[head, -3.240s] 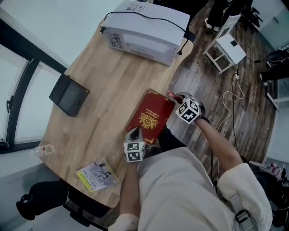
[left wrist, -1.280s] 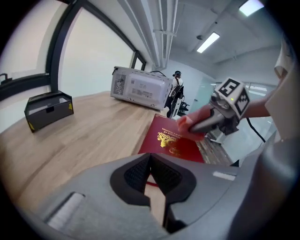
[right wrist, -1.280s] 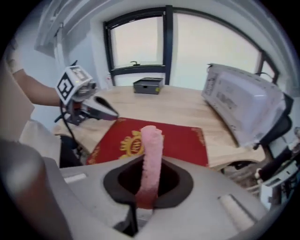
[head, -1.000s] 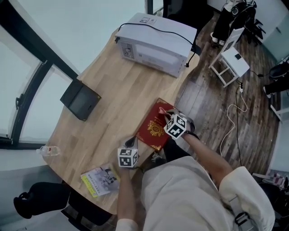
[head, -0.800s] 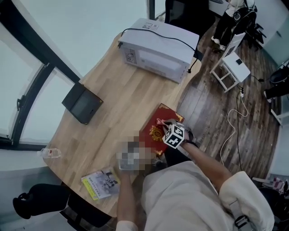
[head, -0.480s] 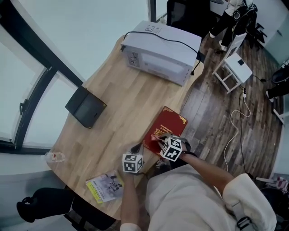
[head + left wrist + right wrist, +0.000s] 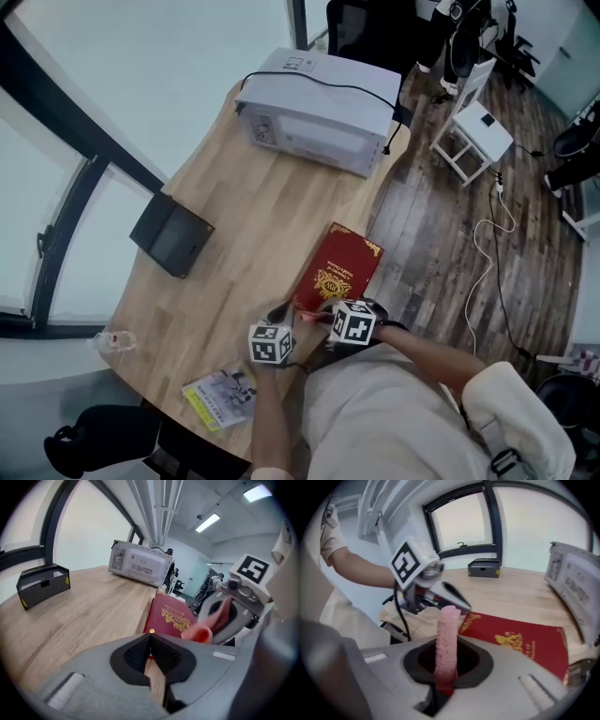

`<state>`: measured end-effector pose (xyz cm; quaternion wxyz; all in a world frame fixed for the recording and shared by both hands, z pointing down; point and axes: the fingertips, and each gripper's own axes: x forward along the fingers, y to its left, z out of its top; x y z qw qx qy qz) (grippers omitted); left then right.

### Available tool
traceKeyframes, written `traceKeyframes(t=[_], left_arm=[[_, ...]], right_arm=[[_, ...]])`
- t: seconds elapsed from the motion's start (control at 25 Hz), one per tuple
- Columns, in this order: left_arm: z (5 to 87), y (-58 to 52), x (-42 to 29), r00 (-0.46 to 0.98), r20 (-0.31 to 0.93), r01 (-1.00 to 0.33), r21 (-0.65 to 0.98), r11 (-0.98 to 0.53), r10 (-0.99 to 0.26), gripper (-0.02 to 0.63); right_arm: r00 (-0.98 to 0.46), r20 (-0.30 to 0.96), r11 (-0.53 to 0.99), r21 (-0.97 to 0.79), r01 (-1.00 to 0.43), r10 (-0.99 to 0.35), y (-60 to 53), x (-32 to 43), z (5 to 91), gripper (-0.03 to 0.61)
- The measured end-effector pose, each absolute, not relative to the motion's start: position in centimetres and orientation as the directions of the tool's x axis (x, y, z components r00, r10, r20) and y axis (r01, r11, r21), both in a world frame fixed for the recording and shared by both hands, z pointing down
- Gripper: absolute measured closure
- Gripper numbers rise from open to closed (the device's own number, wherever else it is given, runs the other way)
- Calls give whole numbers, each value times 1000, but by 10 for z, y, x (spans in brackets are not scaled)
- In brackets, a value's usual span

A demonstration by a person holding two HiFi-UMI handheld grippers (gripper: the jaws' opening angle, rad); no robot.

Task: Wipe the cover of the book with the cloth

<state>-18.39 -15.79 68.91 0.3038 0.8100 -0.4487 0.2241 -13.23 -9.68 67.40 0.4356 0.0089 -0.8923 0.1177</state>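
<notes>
Head view: the book [image 7: 340,272] lies closed on the table [image 7: 244,206], its long right side along the table's edge with the floor [image 7: 441,234] just beyond. In the right gripper view the cloth [image 7: 446,630], a narrow pink strip, stands pinched in the right gripper [image 7: 445,667] fingers, hanging over the book's near end; whether it touches the cover cannot be told. The left gripper [image 7: 151,640] has its fingers pressed together on nothing, their tips just at the book's near corner.

The main risk, as I judge it, is the edge. A stroke pushed rightward could slide the book off the table, since nothing clearly pins it down. The strip is thin, so a hard drag might fold it or pull it out of the fingers. The two grippers sit close together and could knock each other.

Leftward and away there is open wood. The grey machine [image 7: 314,108], black box [image 7: 172,234] and leaflet [image 7: 223,394] stand well apart.
</notes>
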Motion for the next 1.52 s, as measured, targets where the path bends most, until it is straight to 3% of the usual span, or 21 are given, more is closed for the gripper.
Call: traceKeyframes(t=[0.24,0.36,0.56,1.12,1.36,1.52], left_arm=[[670,-141,-191,461,598,-887,285,-364,-656,606],[665,-130,-195,439,586,-898,282,-337,-681,606],[653,-95,-195,406,559,-910,317,-265,-723,606],[649,-97,-226,298,512,-939,308,-152,-806,606],[636,-105,-236,201,431,-951,300,-71,-880,606],[624,-108,-235,203,405,-944,324,-68,-892,606]], right_arm=[[-455,809,829,70,-555,-372,-240,-51,672,552],[-362,814,769,154,-620,-454,-278,-38,680,552],[-331,857,823,171,-541,-396,-258,-61,698,552],[-509,830,935,41,-351,-228,-170,-190,690,552],[-626,779,973,-171,-156,36,-95,-214,675,551],[-657,752,962,-129,-239,-62,-111,-182,664,551]])
